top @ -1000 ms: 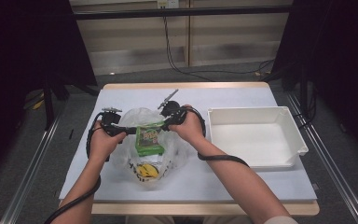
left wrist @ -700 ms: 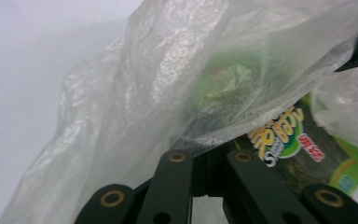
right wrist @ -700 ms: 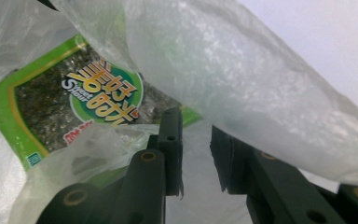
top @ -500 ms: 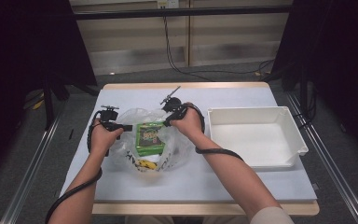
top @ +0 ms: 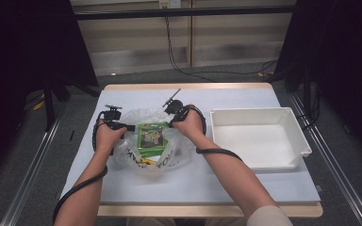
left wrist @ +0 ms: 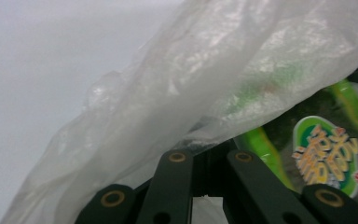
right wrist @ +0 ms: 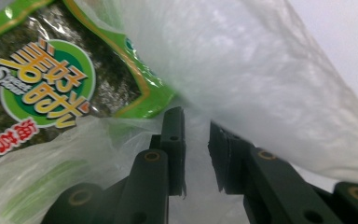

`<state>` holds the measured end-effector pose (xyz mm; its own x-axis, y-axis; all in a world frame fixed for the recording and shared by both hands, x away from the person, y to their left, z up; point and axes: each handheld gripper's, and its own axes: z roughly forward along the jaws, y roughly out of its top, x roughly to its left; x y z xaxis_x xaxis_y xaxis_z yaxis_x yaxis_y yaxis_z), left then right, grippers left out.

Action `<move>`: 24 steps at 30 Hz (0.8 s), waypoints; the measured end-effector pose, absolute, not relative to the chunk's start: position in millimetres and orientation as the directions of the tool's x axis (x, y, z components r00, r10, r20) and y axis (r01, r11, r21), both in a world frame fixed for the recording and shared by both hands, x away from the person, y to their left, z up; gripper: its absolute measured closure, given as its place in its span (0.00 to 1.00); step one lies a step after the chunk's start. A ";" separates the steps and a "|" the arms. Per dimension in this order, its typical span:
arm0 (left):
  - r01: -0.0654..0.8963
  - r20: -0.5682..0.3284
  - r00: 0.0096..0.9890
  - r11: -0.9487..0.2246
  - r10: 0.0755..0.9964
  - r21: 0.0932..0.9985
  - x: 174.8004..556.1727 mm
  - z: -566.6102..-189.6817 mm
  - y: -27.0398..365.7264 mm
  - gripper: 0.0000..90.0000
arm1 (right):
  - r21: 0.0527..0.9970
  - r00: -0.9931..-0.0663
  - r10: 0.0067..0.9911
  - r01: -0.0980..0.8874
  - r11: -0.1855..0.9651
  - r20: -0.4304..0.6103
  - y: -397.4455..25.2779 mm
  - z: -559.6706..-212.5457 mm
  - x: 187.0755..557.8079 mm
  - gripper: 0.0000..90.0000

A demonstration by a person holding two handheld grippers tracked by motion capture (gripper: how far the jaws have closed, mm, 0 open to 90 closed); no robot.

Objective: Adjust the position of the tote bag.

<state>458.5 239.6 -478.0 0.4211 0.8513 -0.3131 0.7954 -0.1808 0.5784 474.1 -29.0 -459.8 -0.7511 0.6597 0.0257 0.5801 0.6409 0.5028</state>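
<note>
A clear plastic bag (top: 169, 157) lies spread on the white table, with a green snack packet (top: 152, 135) inside its open mouth. My left gripper (top: 129, 127) sits at the bag's left edge. In the left gripper view its jaws stand close together under the draped bag film (left wrist: 205, 84), beside the packet (left wrist: 326, 154). My right gripper (top: 172, 123) is at the bag's right edge. In the right gripper view its jaws (right wrist: 196, 121) stand a narrow gap apart, with bag film (right wrist: 242, 70) lying across them and the packet (right wrist: 42, 84) just beyond.
A white rectangular tray (top: 264, 115) stands at the right of the table (top: 136, 96), close to my right forearm. Something yellow (top: 145, 161) lies low in the bag. Black cables trail from both grippers toward the near edge.
Both hands have come down and moved slightly apart, so the bag now rests lower and wider on the table. The green packet shows more fully in the bag's mouth.
</note>
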 end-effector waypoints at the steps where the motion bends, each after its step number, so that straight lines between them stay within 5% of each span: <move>1: 0.800 -0.327 0.405 -0.158 0.854 0.579 458.2 -478.9 239.1 1.00 | 0.504 -0.752 0.658 0.578 0.642 0.025 -29.5 -461.0 474.9 0.84; 10: 0.806 -0.412 0.388 -0.087 0.824 0.586 451.7 -462.7 235.6 0.85 | 0.502 -0.757 0.654 0.572 0.649 0.017 -26.9 -458.0 470.1 0.81; 12: 0.837 -0.497 0.359 -0.036 0.790 0.546 450.5 -461.7 229.5 0.71 | 0.506 -0.764 0.645 0.558 0.658 0.004 -25.8 -457.1 467.6 0.81; 14: 0.842 -0.480 0.353 -0.049 0.803 0.537 450.9 -465.5 224.5 0.65 | 0.505 -0.769 0.639 0.551 0.664 0.001 -26.2 -458.6 466.2 0.81; 19: 0.868 -0.525 0.334 -0.038 0.783 0.495 453.2 -480.2 220.0 0.66 | 0.505 -0.775 0.632 0.549 0.666 0.010 -24.7 -460.2 463.9 0.81; 24: 0.876 -0.558 0.306 0.001 0.771 0.482 450.0 -484.8 220.3 0.82 | 0.499 -0.769 0.639 0.558 0.663 0.012 -24.2 -462.3 462.0 0.81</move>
<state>450.0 220.3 -484.8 0.3064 0.7714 -0.5577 0.8761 0.0005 0.4821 462.0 -24.2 -462.3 -0.7694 0.6387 0.0124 0.5582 0.6628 0.4992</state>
